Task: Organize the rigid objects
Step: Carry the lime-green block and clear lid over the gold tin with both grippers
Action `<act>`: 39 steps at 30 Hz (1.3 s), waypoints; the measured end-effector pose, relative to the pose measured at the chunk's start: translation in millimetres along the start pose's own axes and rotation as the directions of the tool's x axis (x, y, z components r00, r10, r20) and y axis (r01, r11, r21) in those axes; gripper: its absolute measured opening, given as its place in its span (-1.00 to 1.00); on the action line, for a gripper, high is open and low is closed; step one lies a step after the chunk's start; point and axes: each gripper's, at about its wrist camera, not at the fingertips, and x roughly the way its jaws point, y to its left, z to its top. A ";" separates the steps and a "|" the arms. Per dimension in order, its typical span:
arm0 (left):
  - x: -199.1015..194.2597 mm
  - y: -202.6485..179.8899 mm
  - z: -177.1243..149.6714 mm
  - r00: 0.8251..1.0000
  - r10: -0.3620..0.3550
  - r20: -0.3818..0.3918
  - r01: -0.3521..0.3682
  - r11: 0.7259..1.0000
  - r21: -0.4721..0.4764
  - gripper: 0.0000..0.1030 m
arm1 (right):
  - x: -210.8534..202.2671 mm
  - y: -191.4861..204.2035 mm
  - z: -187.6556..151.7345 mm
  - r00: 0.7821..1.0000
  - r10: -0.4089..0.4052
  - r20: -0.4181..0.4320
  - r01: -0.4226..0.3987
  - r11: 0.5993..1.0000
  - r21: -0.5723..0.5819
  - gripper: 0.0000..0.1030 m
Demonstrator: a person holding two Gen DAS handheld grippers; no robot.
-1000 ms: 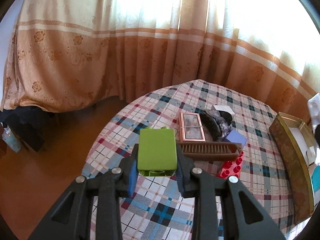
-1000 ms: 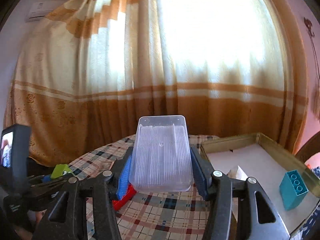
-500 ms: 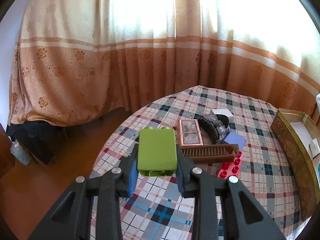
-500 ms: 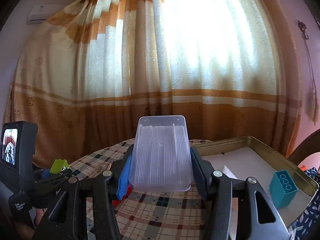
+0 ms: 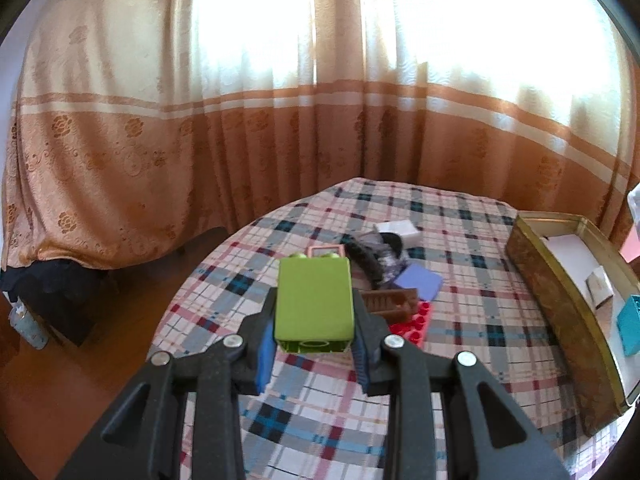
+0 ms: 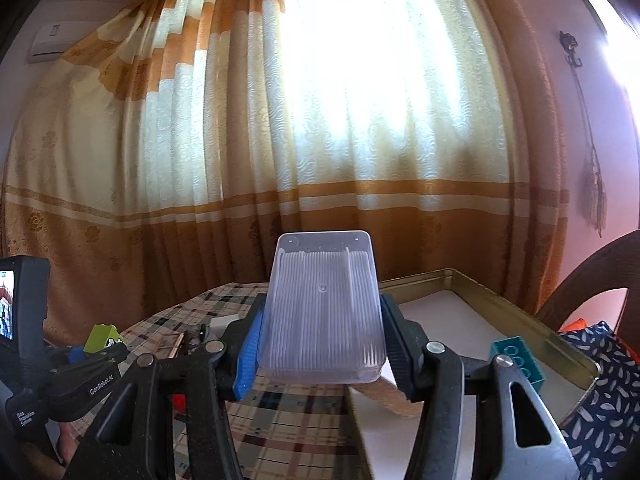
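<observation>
My left gripper (image 5: 314, 336) is shut on a green toy brick (image 5: 314, 304) and holds it above the round plaid table (image 5: 460, 340). My right gripper (image 6: 322, 354) is shut on a clear plastic box of white sticks (image 6: 322, 306), held above the table near the gold tin (image 6: 500, 308). The tin (image 5: 560, 292) stands at the table's right and holds a teal brick (image 6: 518, 362), also seen in the left wrist view (image 5: 632, 324), and white paper. In the right wrist view the left gripper with the green brick (image 6: 102, 338) shows at far left.
On the table lie a brown comb-like tray (image 5: 394, 302), a red studded plate (image 5: 414, 324), a purple card (image 5: 420, 280), a pink-framed mirror (image 5: 326, 250), a dark cloth bundle (image 5: 374, 256) and a white block (image 5: 398, 228). Curtains hang behind. A wooden chair back (image 6: 592, 280) stands right.
Both grippers have risen and tilted up, so the table sits lower in both views. The left view has swung right, bringing more of the tin into sight. Both grips are unchanged.
</observation>
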 end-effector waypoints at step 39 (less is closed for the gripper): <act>-44.1 -195.2 28.5 0.932 -0.363 -0.014 0.355 0.902 0.247 -0.40 | 26.7 -142.8 54.3 0.965 -0.242 -0.102 0.246 0.969 0.029 0.10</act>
